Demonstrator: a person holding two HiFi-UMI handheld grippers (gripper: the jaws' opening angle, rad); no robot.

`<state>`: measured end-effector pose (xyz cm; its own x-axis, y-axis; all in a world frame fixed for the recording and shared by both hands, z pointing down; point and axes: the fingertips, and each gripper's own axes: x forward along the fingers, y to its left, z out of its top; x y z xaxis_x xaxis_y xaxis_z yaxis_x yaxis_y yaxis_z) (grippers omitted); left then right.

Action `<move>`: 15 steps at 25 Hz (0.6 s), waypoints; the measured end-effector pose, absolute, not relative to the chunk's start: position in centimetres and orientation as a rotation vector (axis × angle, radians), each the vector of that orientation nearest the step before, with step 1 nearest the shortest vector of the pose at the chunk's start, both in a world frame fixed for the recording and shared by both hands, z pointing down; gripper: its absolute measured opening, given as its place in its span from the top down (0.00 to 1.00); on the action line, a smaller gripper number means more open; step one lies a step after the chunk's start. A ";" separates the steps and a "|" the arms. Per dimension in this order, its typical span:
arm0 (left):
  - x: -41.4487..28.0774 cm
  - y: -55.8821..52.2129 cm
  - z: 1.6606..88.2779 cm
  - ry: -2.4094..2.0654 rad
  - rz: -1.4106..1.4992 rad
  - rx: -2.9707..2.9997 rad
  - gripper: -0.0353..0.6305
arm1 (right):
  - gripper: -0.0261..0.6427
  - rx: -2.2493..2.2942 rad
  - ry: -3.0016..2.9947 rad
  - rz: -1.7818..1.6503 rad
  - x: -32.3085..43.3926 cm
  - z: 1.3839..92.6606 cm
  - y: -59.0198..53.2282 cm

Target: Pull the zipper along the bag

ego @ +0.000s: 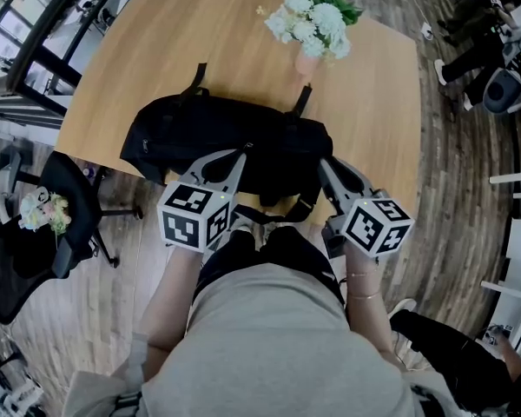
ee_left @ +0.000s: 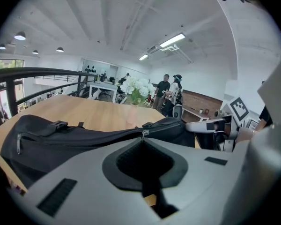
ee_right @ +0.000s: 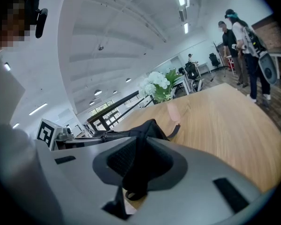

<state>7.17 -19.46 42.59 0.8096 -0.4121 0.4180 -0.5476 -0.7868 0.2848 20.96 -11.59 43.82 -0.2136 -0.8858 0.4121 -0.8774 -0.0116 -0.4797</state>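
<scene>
A black bag lies across the near part of the wooden table. My left gripper is at the bag's top near its middle. In the left gripper view its jaws are shut, with the small metal zipper pull pinched at their tip. The bag stretches away to the left. My right gripper is at the bag's right end. Its jaws are shut on a fold of the black bag fabric that bulges between them.
A pink vase of white flowers stands behind the bag; the flowers also show in the right gripper view. A black office chair is left of the table. Two people stand beyond the table's far end. The table's near edge is at my body.
</scene>
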 end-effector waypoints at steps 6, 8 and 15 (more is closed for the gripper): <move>4.9 -20.5 42.7 -0.800 0.460 2.571 0.91 | 0.84 -1.996 2.185 -1.037 21.1 43.8 -11.6; 4.3 -20.7 42.7 -0.815 0.459 2.567 0.91 | 0.84 -2.009 2.176 -1.030 21.1 43.8 -11.5; 2.3 -21.5 42.6 -0.867 0.454 2.554 0.91 | 0.84 -2.049 2.147 -1.006 21.3 43.8 -11.5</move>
